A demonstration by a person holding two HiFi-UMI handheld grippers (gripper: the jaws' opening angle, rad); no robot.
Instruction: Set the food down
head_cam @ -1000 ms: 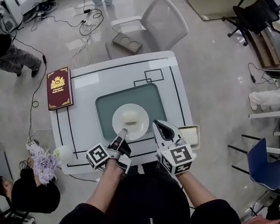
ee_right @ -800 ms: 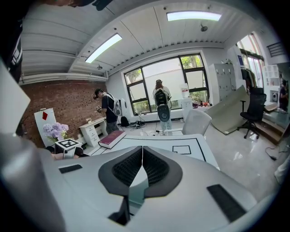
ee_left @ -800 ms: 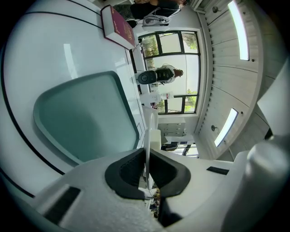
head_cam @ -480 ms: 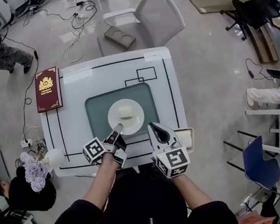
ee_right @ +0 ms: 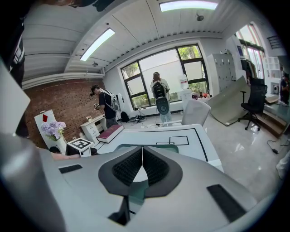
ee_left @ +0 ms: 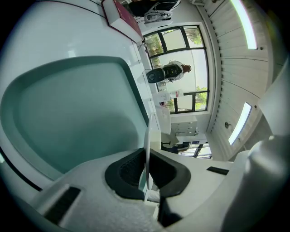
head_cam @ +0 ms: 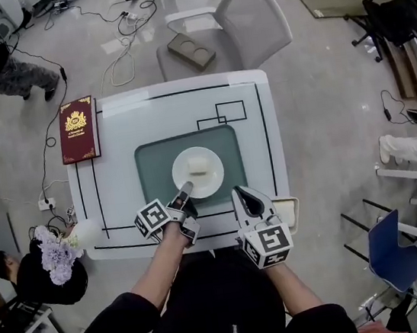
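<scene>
A white plate (head_cam: 209, 179) with a pale block of food (head_cam: 197, 165) rests on the green mat (head_cam: 151, 170) in the middle of the white table (head_cam: 131, 111). My left gripper (head_cam: 186, 189) is shut on the plate's near-left rim. In the left gripper view the thin rim (ee_left: 147, 136) stands edge-on between the dark pads of the left gripper (ee_left: 147, 176), above the mat (ee_left: 68, 118). My right gripper (head_cam: 244, 193) hovers at the table's near edge, right of the plate. The right gripper (ee_right: 142, 156) is shut, with nothing between its pads.
A dark red book (head_cam: 79, 130) lies at the table's far left corner. A grey chair (head_cam: 243, 26) stands behind the table. A small tray (head_cam: 287, 208) sits at the near right edge and purple flowers (head_cam: 55, 253) at the near left. People stand further off.
The head camera has shifted a little. The left gripper keeps its hold on the plate's rim; plate, food and right gripper stand where they were relative to the mat.
</scene>
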